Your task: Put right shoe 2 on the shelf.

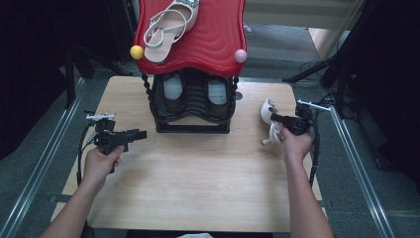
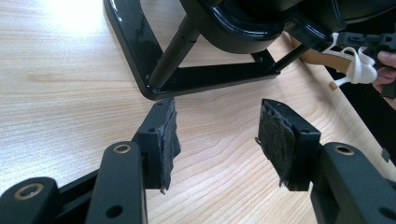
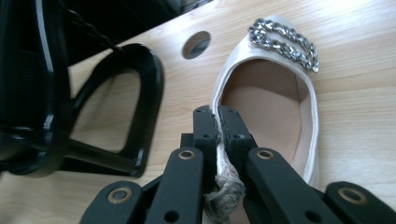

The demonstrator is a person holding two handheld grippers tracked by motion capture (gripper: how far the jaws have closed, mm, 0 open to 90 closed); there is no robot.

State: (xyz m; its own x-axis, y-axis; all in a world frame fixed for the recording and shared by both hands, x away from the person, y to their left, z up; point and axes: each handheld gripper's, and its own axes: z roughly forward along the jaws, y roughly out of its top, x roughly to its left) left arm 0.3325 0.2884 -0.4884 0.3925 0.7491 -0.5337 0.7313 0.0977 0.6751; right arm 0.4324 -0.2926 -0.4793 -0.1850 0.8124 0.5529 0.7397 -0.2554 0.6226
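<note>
Right jaws pinched on the shoe's side wall

Your right gripper (image 3: 217,122) clamps the rim of the white shoe (image 3: 275,112), which lies on the counter (image 1: 198,178) right of the black rack (image 1: 192,104). Your left gripper (image 2: 215,135) hangs open, empty. That thin-edge grip could let the shoe swing or slip when lifted, perhaps clipping the rack.

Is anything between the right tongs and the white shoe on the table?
No. The right tongs are already shut on the side rim of the white shoe, with nothing visible between pads and rim. The black rack stands beside it, apart.
</note>
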